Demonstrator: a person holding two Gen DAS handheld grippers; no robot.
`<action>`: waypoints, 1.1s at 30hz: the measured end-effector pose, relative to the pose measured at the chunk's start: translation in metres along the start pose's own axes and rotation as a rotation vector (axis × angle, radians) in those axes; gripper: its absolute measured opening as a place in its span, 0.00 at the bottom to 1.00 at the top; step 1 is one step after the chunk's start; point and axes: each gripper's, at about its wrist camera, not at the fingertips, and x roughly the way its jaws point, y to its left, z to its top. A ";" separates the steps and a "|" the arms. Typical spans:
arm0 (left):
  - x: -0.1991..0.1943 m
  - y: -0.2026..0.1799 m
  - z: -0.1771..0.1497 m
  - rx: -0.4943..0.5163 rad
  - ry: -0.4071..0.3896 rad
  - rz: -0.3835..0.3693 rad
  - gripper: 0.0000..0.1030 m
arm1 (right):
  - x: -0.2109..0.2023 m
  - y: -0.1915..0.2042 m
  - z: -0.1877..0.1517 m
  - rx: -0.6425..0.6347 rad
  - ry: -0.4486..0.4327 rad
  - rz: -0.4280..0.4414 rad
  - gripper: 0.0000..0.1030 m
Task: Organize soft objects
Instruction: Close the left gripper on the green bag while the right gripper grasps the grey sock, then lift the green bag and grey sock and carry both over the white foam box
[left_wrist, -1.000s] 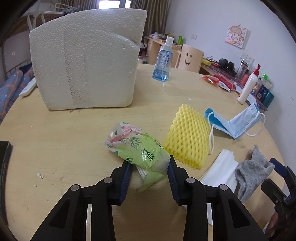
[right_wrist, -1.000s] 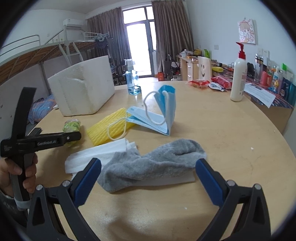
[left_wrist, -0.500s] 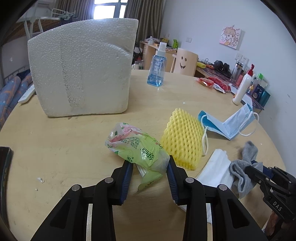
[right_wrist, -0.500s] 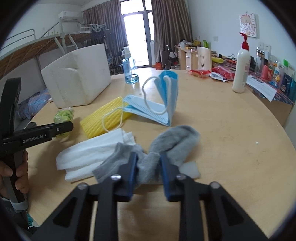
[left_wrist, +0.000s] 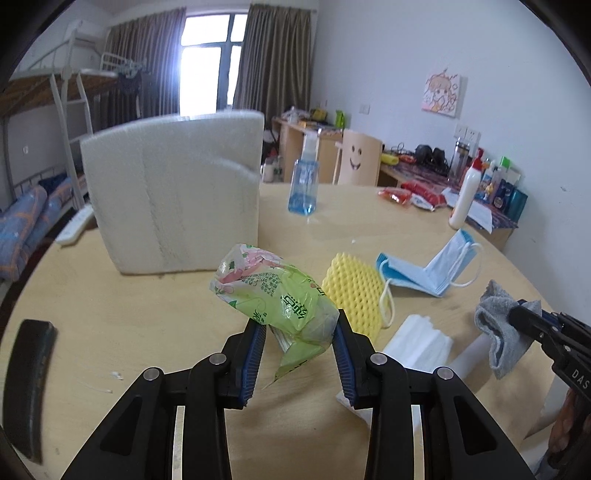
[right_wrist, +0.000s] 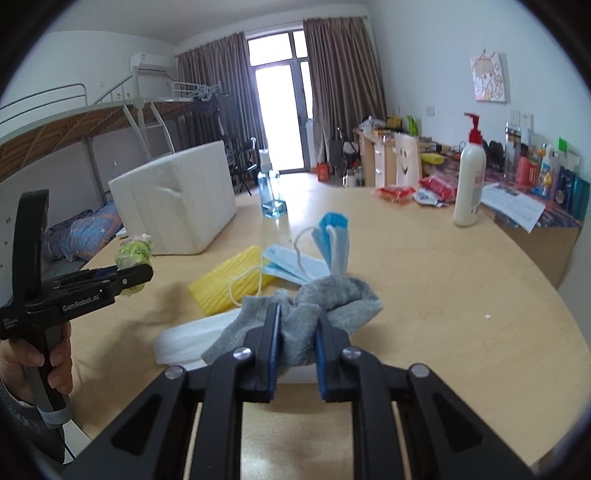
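My left gripper (left_wrist: 298, 326) is shut on a green tissue pack (left_wrist: 273, 291) and holds it above the round wooden table (left_wrist: 110, 314). It also shows in the right wrist view (right_wrist: 135, 251). My right gripper (right_wrist: 297, 325) is shut on a grey sock (right_wrist: 332, 295), lifted off the table; the sock hangs at the right of the left wrist view (left_wrist: 498, 325). A yellow foam net (left_wrist: 354, 291), a blue face mask (left_wrist: 424, 269) and folded white foam sheets (left_wrist: 421, 347) lie on the table between the grippers.
A white styrofoam box (left_wrist: 173, 199) stands at the back left. A blue spray bottle (left_wrist: 304, 184) and a white pump bottle (right_wrist: 469, 184) stand farther back. Snack packets (right_wrist: 417, 192) lie near the far edge. A dark object (left_wrist: 33, 384) lies at the near left.
Both grippers have risen. The tissue pack and the grey sock have come up off the table. The right gripper closed on the sock one second ago.
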 end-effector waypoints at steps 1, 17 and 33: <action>-0.003 -0.001 0.000 0.007 -0.008 0.005 0.37 | -0.002 0.000 0.001 0.000 -0.006 0.000 0.19; -0.082 -0.019 -0.009 0.096 -0.172 0.036 0.37 | -0.055 0.015 0.003 -0.019 -0.133 0.013 0.19; -0.149 -0.037 -0.030 0.139 -0.366 0.087 0.37 | -0.097 0.018 0.000 -0.049 -0.247 0.026 0.19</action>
